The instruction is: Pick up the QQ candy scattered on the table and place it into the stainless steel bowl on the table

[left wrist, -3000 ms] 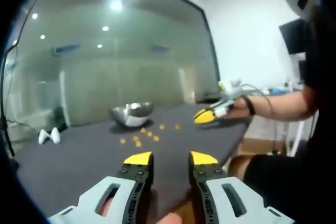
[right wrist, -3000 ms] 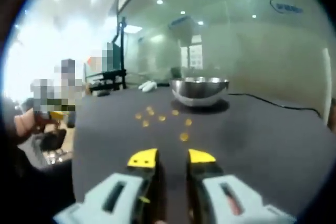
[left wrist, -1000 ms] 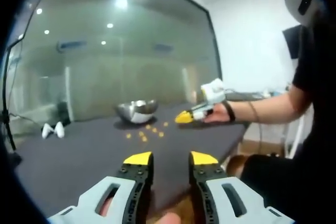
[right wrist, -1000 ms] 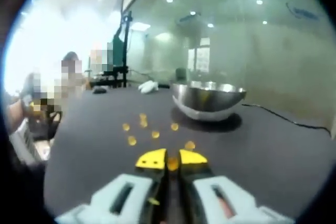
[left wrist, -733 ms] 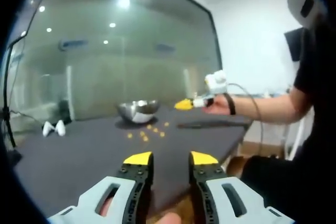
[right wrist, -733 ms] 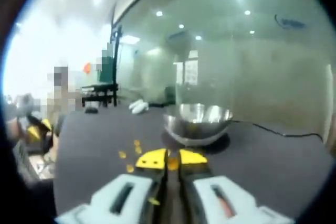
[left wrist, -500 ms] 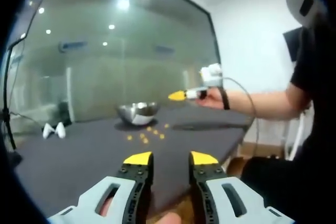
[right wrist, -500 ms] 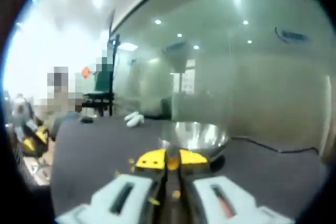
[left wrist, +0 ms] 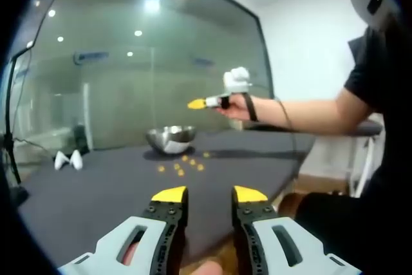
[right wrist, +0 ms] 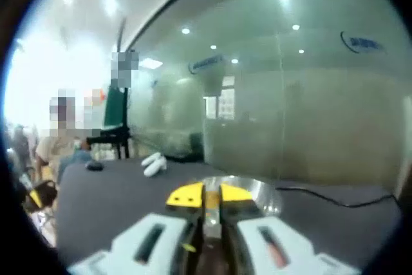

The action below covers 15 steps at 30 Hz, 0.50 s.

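Observation:
The stainless steel bowl (left wrist: 170, 138) stands on the dark table (left wrist: 96, 198) toward its far side. Several orange QQ candies (left wrist: 181, 165) lie scattered just in front of it. My left gripper (left wrist: 209, 196) hovers open and empty over the table's near edge. My right gripper (left wrist: 198, 104), held by a hand, hangs in the air above and slightly right of the bowl. In the right gripper view my right gripper (right wrist: 211, 194) is shut on a small QQ candy (right wrist: 211, 205) pinched between its yellow tips, with the bowl's rim (right wrist: 265, 196) just behind and below them.
Two small white objects (left wrist: 67, 159) lie at the table's far left, also seen as white objects (right wrist: 152, 162). A thin cable (right wrist: 335, 201) runs across the table right of the bowl. A glass wall (left wrist: 129, 82) stands behind the table. The person's arm (left wrist: 309, 111) reaches across from the right.
My right gripper shut on a candy on the table, then rose and travelled toward the bowl. The left gripper has stayed open in place.

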Each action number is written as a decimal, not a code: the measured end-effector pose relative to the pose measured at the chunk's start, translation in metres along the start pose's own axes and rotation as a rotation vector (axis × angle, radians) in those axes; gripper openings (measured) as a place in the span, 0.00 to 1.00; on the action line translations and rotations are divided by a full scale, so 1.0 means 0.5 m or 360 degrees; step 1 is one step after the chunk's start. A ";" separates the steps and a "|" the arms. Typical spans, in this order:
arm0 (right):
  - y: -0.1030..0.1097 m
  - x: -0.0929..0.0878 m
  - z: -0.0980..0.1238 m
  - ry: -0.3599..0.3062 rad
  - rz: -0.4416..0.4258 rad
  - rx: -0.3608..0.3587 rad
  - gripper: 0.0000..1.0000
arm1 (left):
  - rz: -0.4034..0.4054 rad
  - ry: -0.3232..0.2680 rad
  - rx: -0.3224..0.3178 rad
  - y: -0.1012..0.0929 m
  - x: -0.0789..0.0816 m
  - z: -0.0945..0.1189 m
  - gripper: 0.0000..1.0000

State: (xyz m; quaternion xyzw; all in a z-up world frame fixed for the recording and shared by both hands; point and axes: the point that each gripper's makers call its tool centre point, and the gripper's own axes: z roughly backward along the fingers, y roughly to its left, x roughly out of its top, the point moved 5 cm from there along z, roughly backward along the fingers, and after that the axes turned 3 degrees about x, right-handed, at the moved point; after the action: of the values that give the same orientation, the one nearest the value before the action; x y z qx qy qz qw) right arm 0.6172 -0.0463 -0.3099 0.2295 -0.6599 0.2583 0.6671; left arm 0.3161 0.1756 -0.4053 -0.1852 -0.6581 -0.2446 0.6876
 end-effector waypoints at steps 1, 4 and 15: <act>-0.003 0.003 -0.007 -0.0005 0.0011 -0.0010 0.09 | 0.0006 0.0014 0.0000 0.000 -0.002 0.000 0.28; -0.016 0.006 -0.027 0.0003 0.0032 -0.0044 0.09 | -0.0005 0.0031 -0.0005 -0.002 -0.003 0.000 0.28; -0.055 0.016 -0.077 -0.0004 -0.0059 -0.0097 0.09 | -0.0027 0.0040 -0.0035 -0.009 0.004 -0.004 0.28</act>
State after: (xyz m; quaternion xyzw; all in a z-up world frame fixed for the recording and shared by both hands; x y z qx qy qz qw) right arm 0.6643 -0.0420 -0.3020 0.2215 -0.6640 0.2255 0.6776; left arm 0.3151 0.1704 -0.4036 -0.1840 -0.6482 -0.2599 0.6916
